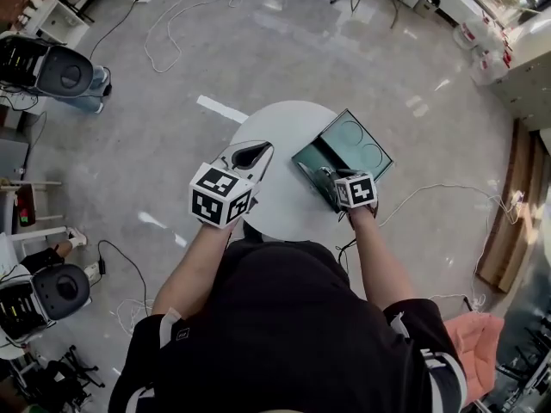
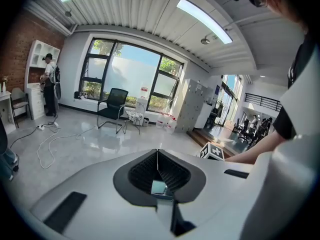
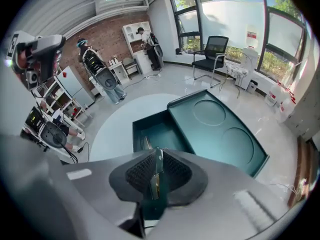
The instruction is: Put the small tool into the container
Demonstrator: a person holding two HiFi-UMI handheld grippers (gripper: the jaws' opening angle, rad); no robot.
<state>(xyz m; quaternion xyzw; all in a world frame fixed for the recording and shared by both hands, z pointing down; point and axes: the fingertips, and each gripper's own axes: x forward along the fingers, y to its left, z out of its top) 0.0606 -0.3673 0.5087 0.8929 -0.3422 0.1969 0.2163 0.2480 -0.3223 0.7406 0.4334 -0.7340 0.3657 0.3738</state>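
Slippage threatens: the right claw (image 3: 158,154), clamped on the thin small tool (image 3: 154,181), hangs at the near wall of the container (image 3: 167,133) just ahead. An early release would likely miss. The left claw (image 2: 157,155) has its jaws pressed together on nothing.

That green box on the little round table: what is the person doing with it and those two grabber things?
A person stands at a round white table with a gripper in each hand. The right gripper is shut on a small tool, a thin strip, and hangs above the open green container, whose lid is folded back. The left gripper is shut and empty, held off to the side.
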